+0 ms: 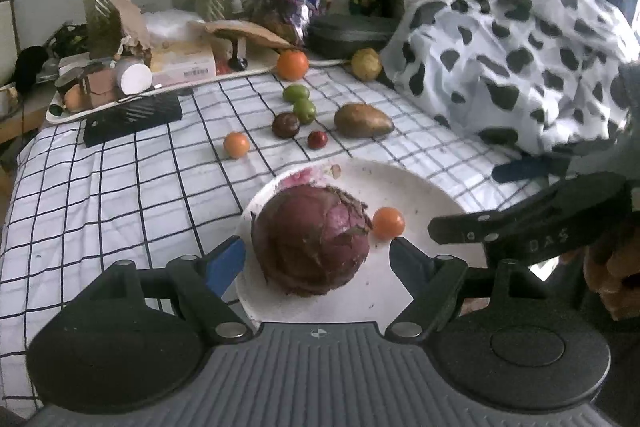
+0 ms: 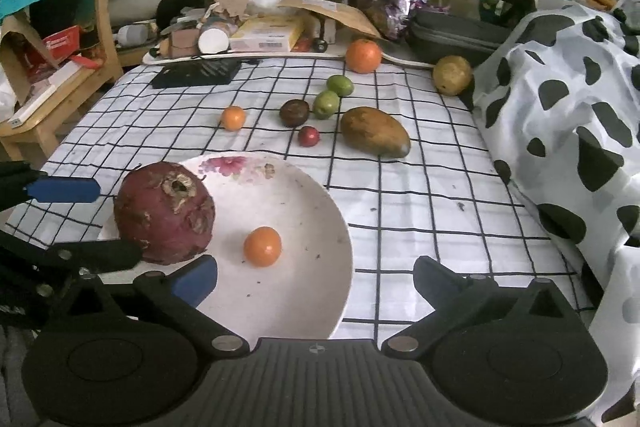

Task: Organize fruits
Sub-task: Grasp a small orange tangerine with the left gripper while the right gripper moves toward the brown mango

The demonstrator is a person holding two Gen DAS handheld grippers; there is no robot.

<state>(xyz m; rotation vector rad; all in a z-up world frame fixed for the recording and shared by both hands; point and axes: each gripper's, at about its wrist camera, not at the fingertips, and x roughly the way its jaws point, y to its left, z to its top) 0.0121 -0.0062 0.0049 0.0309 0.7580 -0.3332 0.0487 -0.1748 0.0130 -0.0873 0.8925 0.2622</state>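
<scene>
A white plate (image 1: 420, 195) (image 2: 304, 195) on the checked cloth holds a big dark red round fruit (image 1: 312, 239) (image 2: 164, 213) and a small orange fruit (image 1: 388, 223) (image 2: 262, 246). My left gripper (image 1: 318, 259) is open, its fingers either side of the red fruit, not touching it. My right gripper (image 2: 314, 283) is open and empty over the plate's near right rim. Loose on the cloth beyond lie a mango (image 2: 375, 131), a small orange (image 2: 233, 118), two green fruits (image 2: 326, 104), a dark plum (image 2: 294, 113), a small red fruit (image 2: 308, 136), a large orange (image 2: 363, 55) and a yellow fruit (image 2: 452, 75).
A cow-print cloth (image 2: 560, 99) is heaped along the right side. A black flat object (image 2: 196, 73) and a cluttered tray (image 2: 248, 39) stand at the back. A wooden chair (image 2: 60, 67) is at the left. Potted plants line the far edge.
</scene>
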